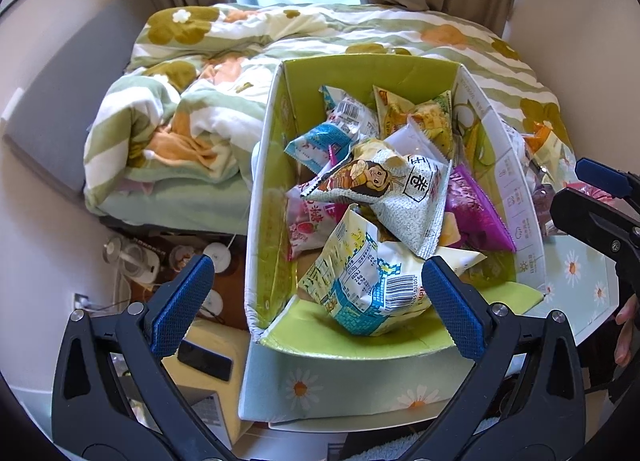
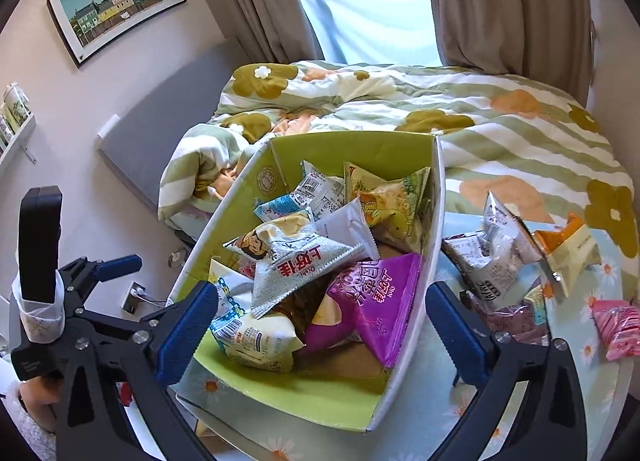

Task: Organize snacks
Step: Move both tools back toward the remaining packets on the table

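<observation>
While both grippers gape, loose packets (image 2: 496, 261) lie beside the box (image 2: 404, 325).

The desk (image 2: 460, 405) wears a pale cloth printed with daisies; on it stands an open cardboard box (image 2: 416, 293) with a green lining, heaped with snack packets; beside the box, to its right, more packets lie loose on the cloth — a silver one (image 2: 494, 249), an orange-and-cream one (image 2: 568, 253), a dark translucent one (image 2: 516, 321) and a pink one (image 2: 618, 333) near the edge; behind the desk the bed (image 2: 520, 133) carries a rumpled flowered quilt (image 1: 192, 117).
</observation>
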`<state>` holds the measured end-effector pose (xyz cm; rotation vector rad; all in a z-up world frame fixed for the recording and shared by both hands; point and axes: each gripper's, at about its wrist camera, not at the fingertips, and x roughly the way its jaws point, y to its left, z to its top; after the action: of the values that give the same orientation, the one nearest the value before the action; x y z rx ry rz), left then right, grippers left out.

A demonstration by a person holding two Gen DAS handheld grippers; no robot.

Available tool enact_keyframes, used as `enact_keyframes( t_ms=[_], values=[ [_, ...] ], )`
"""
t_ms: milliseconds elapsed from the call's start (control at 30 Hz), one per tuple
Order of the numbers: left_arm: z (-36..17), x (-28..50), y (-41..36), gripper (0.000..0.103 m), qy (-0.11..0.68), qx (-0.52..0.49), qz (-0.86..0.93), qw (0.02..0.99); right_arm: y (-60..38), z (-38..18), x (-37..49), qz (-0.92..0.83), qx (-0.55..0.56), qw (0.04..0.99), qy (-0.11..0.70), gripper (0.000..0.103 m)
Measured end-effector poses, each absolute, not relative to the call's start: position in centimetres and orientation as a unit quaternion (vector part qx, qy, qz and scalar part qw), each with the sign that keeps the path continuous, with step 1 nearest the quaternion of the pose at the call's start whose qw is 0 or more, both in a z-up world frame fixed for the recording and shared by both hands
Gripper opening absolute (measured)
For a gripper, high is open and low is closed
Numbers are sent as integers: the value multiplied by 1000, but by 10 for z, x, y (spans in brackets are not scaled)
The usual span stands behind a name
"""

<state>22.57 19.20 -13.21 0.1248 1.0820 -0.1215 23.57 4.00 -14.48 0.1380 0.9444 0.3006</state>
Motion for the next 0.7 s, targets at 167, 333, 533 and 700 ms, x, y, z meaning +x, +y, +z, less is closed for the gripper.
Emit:
enact_keyframes(
  t_ms=[167,333,533,700],
  values=[
    [-123,228,191,103,509,54,-68,856,40,-136,230,128,58,881,451,103],
    [-112,231,179,103,498,50,-89,861,31,-124,224,120,70,886,442,103],
    [-99,234,148,103,477,50,-115,870,9,-106,211,76,41,901,425,103],
    [-89,236,108,103,465,66,-138,872,-25,-89,203,51,21,912,407,103]
  ],
)
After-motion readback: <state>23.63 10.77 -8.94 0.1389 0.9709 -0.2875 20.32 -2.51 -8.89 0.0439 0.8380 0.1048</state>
